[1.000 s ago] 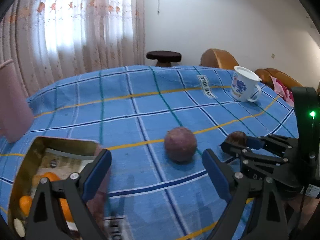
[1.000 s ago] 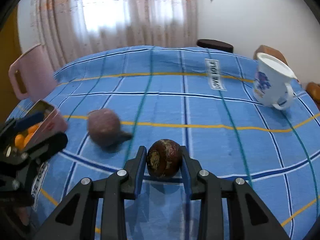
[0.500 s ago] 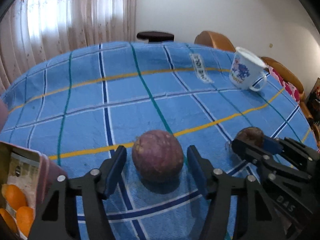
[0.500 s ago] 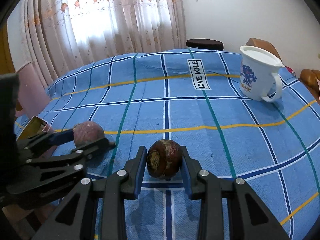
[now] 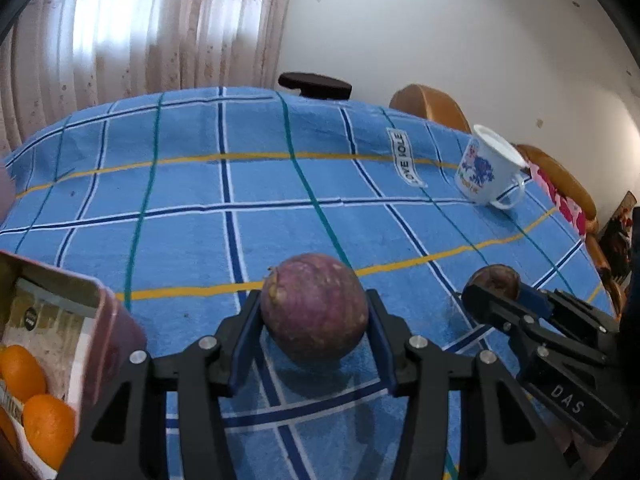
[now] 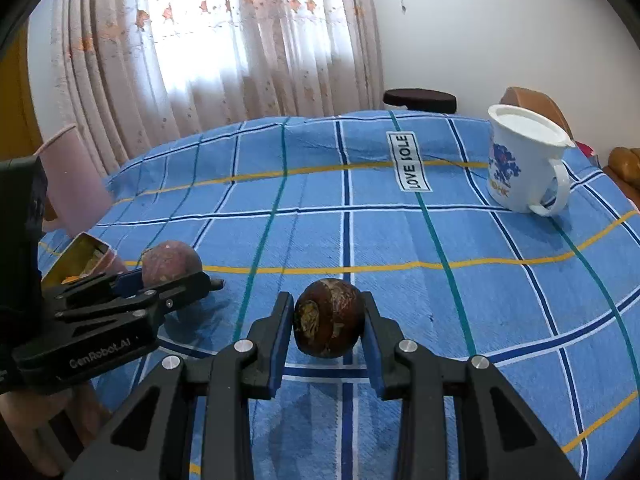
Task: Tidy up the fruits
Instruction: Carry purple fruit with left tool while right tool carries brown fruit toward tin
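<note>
A round purple fruit [image 5: 314,308] rests on the blue checked tablecloth [image 5: 280,208]. My left gripper [image 5: 314,302] straddles it, its jaws closing, and both blue pads touch the fruit's sides. To its right, my right gripper [image 6: 328,314] is shut on a smaller dark brown fruit [image 6: 329,322], which sits low on the cloth. The right wrist view shows the purple fruit [image 6: 172,263] at the left, between the left gripper's fingers. An open tin box [image 5: 100,308] with oranges [image 5: 24,372] inside stands at the left.
A white mug with a blue print [image 6: 520,168] stands at the back right of the table. A pink cup [image 6: 72,176] is at the far left edge. Wooden chairs [image 5: 428,106] and a dark stool [image 5: 316,84] stand behind the table.
My left gripper moved forward and down over the purple fruit, and its jaws narrowed from wide apart to touching it. The right gripper stayed shut on the brown fruit.
</note>
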Tool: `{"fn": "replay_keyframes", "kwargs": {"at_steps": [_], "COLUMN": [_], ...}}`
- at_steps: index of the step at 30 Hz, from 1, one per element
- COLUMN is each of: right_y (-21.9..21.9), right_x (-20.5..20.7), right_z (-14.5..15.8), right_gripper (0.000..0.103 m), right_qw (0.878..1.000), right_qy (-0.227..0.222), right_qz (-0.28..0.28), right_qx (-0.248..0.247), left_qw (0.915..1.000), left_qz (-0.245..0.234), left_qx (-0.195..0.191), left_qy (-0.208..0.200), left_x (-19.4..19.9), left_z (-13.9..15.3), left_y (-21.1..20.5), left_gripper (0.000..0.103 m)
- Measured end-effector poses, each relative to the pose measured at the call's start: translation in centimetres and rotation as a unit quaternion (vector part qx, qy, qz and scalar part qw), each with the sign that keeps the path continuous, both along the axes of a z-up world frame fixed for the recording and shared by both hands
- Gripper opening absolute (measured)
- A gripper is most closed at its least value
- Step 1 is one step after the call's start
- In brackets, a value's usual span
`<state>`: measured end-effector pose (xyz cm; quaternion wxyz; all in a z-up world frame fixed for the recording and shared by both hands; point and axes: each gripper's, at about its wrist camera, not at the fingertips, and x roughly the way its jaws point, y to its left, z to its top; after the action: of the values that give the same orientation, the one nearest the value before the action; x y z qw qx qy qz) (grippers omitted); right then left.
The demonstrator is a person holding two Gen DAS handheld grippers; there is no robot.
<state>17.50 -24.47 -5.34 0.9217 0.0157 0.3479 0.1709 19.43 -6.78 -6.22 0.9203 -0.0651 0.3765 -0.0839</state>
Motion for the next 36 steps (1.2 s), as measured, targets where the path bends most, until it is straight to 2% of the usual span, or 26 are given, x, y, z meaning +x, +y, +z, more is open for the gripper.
{"fn": "replay_keyframes", "kwargs": {"at_steps": [18, 36], "right_y": [0.3, 0.3], "right_x": [-2.3, -4.3], "right_z": [1.4, 2.5], "right_gripper": [0.035, 0.035], "right_qw": [0.998, 0.992], "right_qy": [-0.066, -0.122], "right_qz": [0.02, 0.024], "right_qx": [0.004, 0.003], "left_qw": [0.9946, 0.9866], "left_qz": [0.027, 0.038], "left_qx": [0.04, 0.066], "left_qy": [-0.091, -0.144], "left_x": [-4.1, -6.2], "left_z": [2.2, 3.2], "left_y": [0.0, -0.5], "left_gripper": [0.051, 0.051]}}
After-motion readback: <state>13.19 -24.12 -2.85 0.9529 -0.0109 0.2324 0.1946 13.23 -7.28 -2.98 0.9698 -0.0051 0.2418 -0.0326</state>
